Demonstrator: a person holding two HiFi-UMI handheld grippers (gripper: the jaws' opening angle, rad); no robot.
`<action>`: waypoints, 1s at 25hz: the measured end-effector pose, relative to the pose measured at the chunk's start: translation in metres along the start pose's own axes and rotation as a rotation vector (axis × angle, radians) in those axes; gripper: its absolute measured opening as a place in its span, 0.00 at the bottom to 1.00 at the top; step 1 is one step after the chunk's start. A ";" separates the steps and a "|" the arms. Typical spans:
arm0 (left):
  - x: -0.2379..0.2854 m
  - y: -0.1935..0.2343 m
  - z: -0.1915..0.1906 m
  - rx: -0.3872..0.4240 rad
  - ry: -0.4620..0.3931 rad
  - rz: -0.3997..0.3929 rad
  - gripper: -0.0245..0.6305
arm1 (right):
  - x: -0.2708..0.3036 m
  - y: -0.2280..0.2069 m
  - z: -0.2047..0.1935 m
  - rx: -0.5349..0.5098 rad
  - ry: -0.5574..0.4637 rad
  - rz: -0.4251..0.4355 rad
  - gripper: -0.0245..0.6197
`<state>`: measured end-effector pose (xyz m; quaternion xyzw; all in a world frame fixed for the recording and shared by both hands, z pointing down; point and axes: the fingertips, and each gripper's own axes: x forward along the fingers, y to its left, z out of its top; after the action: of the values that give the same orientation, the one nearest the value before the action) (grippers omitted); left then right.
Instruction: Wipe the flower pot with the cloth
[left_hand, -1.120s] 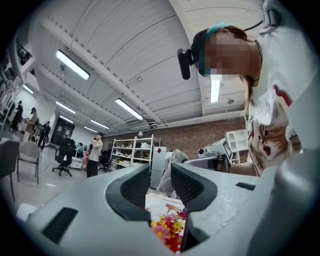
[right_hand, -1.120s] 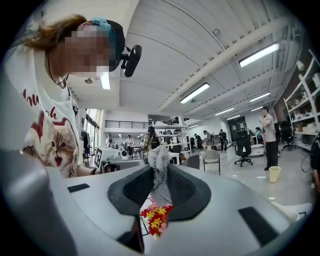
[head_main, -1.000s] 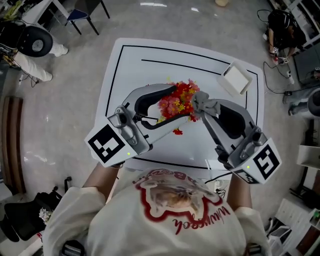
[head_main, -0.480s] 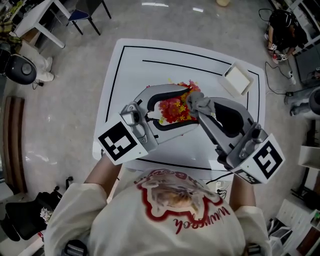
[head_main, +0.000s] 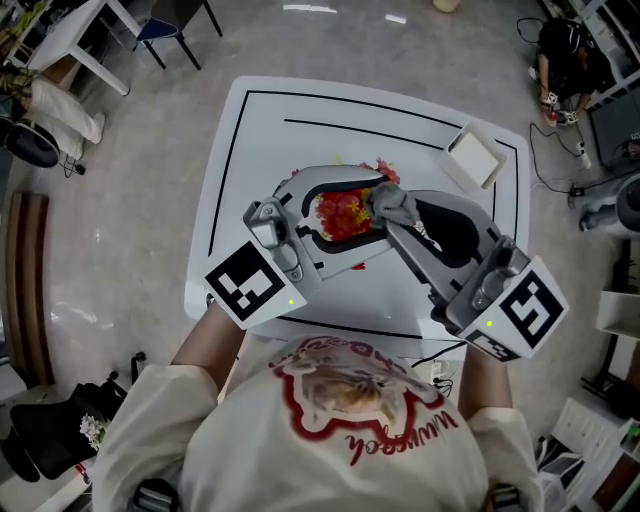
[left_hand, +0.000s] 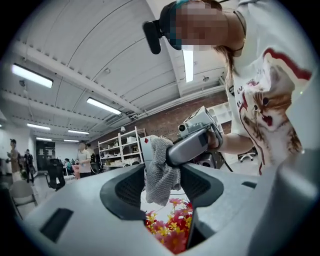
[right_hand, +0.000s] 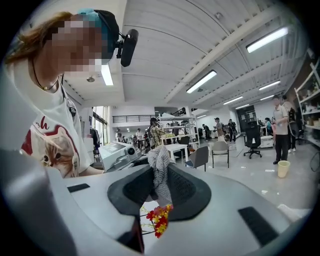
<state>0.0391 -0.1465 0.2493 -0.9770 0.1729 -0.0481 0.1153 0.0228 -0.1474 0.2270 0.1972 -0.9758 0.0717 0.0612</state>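
Note:
The flower pot's red and yellow flowers (head_main: 342, 213) stand on the white table (head_main: 232, 170); the pot itself is hidden under them. My left gripper (head_main: 370, 212) reaches in from the left. Its jaws are spread wide on either side of the flowers and have just been closing, and I see no pad pressing on anything. In the left gripper view the flowers (left_hand: 172, 231) show low between the jaws. My right gripper (head_main: 388, 206) is shut on a grey cloth (head_main: 394, 200). The cloth hangs over the flowers' right side and shows as the cloth (right_hand: 160, 172) above the flowers (right_hand: 159, 218).
A white square tray (head_main: 472, 157) sits at the table's far right corner. Black lines frame the tabletop. Chairs and a bag stand on the floor at the left. In the gripper views, people, shelves and desks fill the room behind.
The left gripper has shifted left and nearer me, and its jaws stand wider round the flowers. The right gripper's cloth has moved in over the flowers, so less of them shows.

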 end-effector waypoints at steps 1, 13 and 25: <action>0.000 -0.001 0.002 0.020 0.003 0.005 0.38 | 0.000 0.000 0.000 0.005 -0.002 -0.001 0.15; -0.001 -0.003 0.001 0.083 0.012 0.048 0.25 | 0.004 -0.003 -0.002 0.023 0.036 0.015 0.16; -0.011 0.002 0.004 -0.004 -0.010 0.045 0.12 | 0.000 0.003 0.014 0.009 -0.042 0.007 0.21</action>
<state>0.0290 -0.1432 0.2440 -0.9734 0.1941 -0.0403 0.1153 0.0206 -0.1467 0.2125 0.1953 -0.9773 0.0723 0.0393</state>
